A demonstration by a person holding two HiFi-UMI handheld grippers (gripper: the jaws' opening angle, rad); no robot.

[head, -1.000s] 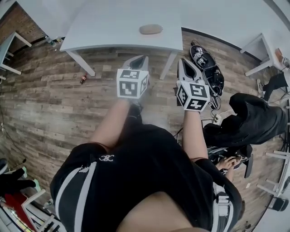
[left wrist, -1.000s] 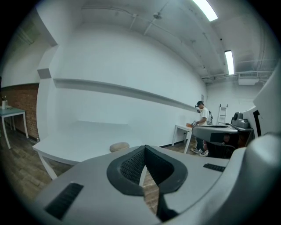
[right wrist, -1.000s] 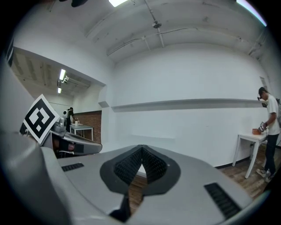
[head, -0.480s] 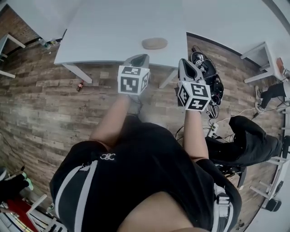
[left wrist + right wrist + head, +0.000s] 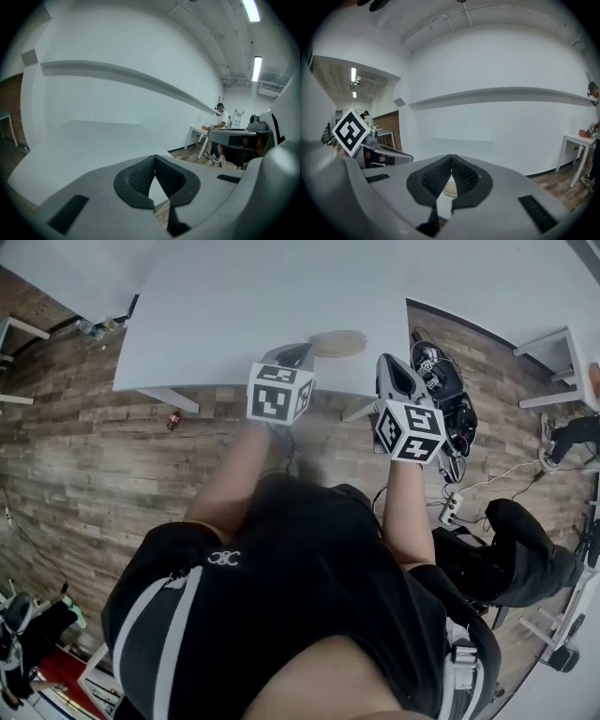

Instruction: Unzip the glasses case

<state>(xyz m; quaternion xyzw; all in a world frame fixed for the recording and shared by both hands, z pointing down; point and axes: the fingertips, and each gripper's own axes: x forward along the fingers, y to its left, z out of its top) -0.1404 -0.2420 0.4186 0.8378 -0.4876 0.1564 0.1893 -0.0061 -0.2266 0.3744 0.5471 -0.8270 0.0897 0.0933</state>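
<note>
I see tan oval glasses case (image 5: 337,342) at white table (image 5: 234,306) near edge; L gripper (image 5: 297,352) & R gripper (image 5: 387,363) both closed, empty.

The white bench (image 5: 234,315) fills the upper middle of the head view, its near edge running across the frame above the wood-plank floor (image 5: 84,484); its top is plain and smooth; on it lies the beige oval glasses case (image 5: 337,342), flat, close to the near edge and right of centre; two white legs show beneath that edge, one toward the left, one toward the right; on the floor a small bottle (image 5: 173,418) lies beside the left leg; a heap of black gear (image 5: 448,395) sits at the upper right, just past the bench's right corner.
</note>
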